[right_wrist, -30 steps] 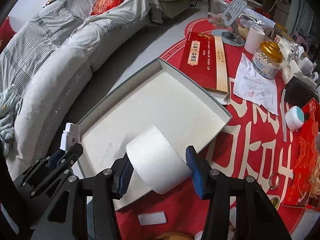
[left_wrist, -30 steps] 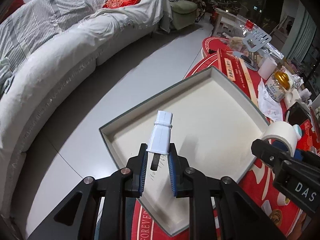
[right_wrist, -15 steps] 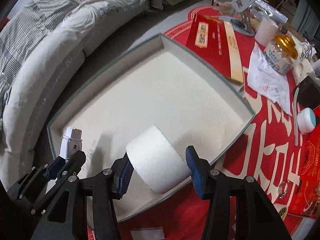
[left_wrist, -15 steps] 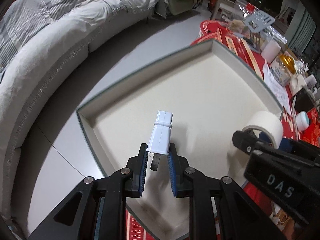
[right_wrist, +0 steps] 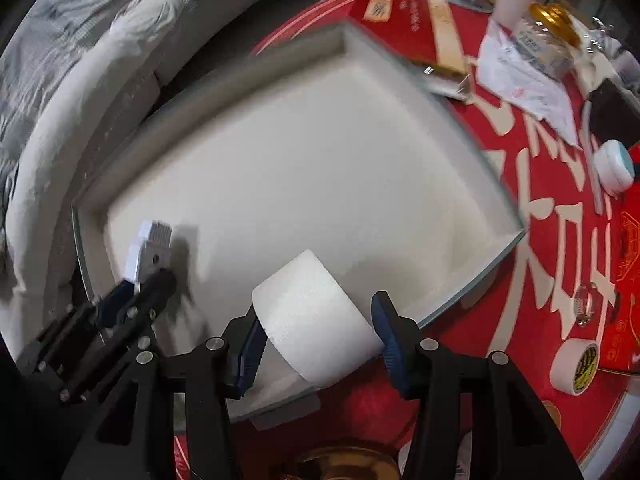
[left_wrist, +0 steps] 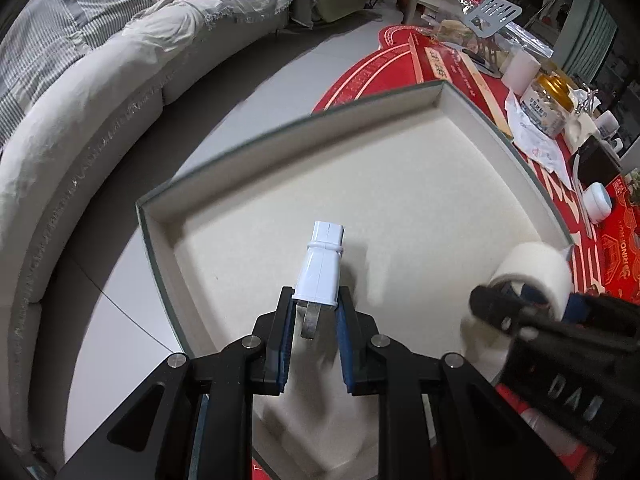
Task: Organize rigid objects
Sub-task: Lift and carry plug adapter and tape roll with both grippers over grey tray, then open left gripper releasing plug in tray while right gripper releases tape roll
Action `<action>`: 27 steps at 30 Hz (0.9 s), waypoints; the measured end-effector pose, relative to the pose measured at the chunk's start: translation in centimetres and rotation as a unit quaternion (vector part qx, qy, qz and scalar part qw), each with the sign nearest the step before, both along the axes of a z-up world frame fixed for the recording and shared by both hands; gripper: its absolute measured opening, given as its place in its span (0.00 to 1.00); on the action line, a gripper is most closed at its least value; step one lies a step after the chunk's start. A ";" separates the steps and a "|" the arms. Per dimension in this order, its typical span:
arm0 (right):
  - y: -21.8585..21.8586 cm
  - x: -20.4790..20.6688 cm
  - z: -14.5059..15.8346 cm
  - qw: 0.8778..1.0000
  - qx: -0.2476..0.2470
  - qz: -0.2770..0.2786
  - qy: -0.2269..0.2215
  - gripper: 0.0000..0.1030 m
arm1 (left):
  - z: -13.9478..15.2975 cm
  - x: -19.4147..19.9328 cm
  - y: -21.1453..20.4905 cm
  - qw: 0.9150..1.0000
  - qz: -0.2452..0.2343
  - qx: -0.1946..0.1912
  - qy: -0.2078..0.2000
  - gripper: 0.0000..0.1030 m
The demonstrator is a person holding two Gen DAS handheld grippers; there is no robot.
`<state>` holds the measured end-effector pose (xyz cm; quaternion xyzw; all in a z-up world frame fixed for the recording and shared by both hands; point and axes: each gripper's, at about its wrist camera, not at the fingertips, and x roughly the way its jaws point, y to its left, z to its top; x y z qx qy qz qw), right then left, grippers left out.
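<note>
Over on the left, the left gripper (left_wrist: 316,312) is clamped tight on a white plug (left_wrist: 322,268), its metal prong poking back between the pads, held just above the near-left corner of the tray (left_wrist: 360,108). Moving right, the right gripper (right_wrist: 320,336) is pinched partway in on a white roll (right_wrist: 316,320) (side-on, core facing back) over the tray's near edge. Beyond lies the red cloth (right_wrist: 540,200) with a tape roll (right_wrist: 574,364).
</note>
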<state>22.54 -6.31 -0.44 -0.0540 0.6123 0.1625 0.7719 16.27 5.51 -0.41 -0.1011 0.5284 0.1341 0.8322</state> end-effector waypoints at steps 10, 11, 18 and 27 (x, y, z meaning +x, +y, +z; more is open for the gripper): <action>-0.4 1.0 0.8 1.000 0.002 -0.017 -0.007 0.51 | 0.3 0.7 0.3 1.000 0.013 0.010 -0.001 0.21; -0.4 1.0 0.7 1.000 0.001 -0.017 -0.007 0.51 | 0.2 0.7 0.3 1.000 0.013 0.010 0.000 0.21; 0.2 1.2 0.2 1.000 -0.002 -0.018 0.001 0.51 | -0.1 0.9 0.0 1.000 0.019 0.023 0.005 0.39; -2.5 1.4 2.3 0.998 0.022 -0.048 -0.021 0.99 | 1.7 0.2 1.3 0.998 0.049 0.039 -0.003 1.00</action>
